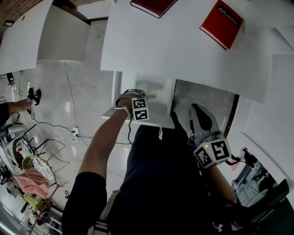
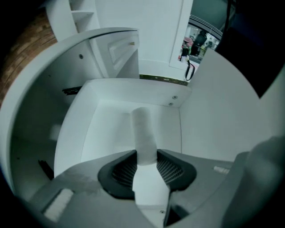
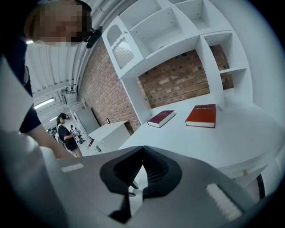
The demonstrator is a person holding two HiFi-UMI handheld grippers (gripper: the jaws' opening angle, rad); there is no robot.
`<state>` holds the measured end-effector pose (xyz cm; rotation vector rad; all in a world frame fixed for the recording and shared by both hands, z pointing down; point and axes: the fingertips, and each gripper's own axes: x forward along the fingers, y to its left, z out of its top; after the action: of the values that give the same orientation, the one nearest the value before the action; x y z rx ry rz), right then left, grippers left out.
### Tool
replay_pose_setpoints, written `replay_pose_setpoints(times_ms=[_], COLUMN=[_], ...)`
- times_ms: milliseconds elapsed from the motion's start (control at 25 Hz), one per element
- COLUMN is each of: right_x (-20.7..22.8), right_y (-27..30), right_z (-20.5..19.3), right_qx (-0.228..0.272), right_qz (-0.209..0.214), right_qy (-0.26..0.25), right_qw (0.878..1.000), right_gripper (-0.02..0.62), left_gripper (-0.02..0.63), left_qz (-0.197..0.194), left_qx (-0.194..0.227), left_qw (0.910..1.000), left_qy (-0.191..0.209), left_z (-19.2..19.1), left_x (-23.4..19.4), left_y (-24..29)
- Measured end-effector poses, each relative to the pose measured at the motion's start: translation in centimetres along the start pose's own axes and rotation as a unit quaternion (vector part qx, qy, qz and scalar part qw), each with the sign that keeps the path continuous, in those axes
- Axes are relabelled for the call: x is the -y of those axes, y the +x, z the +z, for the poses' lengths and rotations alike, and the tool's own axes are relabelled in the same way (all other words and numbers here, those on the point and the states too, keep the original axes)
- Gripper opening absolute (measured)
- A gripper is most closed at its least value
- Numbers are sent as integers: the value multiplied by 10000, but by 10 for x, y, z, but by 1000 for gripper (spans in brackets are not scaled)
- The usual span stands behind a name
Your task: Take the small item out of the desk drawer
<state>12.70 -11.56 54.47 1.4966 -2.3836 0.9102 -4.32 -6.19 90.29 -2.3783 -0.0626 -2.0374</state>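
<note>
One white cylinder (image 2: 143, 133) sits right in the left gripper (image 2: 146, 156), inside the open drawer (image 2: 102, 95). Its near end is pinched between the two pads, and both of them press on its sides. The rest of it stretches ahead of the jaws, over the drawer floor. It's a plain round stick with a matte, faintly rough skin. The pads are dark and ribbed, set in smooth grey jaws. The drawer is smooth white board, boxy, with small screw heads showing at its far corner. From the head view, that gripper points down into the drawer, which is pulled out beneath the white desk (image 1: 183, 55).

Over on the other side, the right gripper (image 3: 142, 151) is clenched tip to tip with nothing in it, held well clear of the drawer. On the desk top lie a bright red book (image 1: 221, 24) and a dark red book (image 1: 154, 5), flat and apart.
</note>
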Motion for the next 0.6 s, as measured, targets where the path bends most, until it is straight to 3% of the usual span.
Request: replay_pose_setpoints(times_ms=[160,360,600], right_x=[-17,-36,-56], right_y=[1,1,0], right_z=[11,22,35], right_qx=[96,203,346], right_qz=[257,514,689], right_qy=[-164,-354,-524], right_qw=[9995,9978,9956], right_gripper=[3,3,3], left_gripper=[144,143,143], left_qz=[308,915,1330], left_qx=[275,511,798], left_qw=[9960,9889,9759], left_qy=[-798,-1054,-1536], left_z=[0,-3,-15], left_x=[-17,-31,-29], left_y=[-33,-79,-124])
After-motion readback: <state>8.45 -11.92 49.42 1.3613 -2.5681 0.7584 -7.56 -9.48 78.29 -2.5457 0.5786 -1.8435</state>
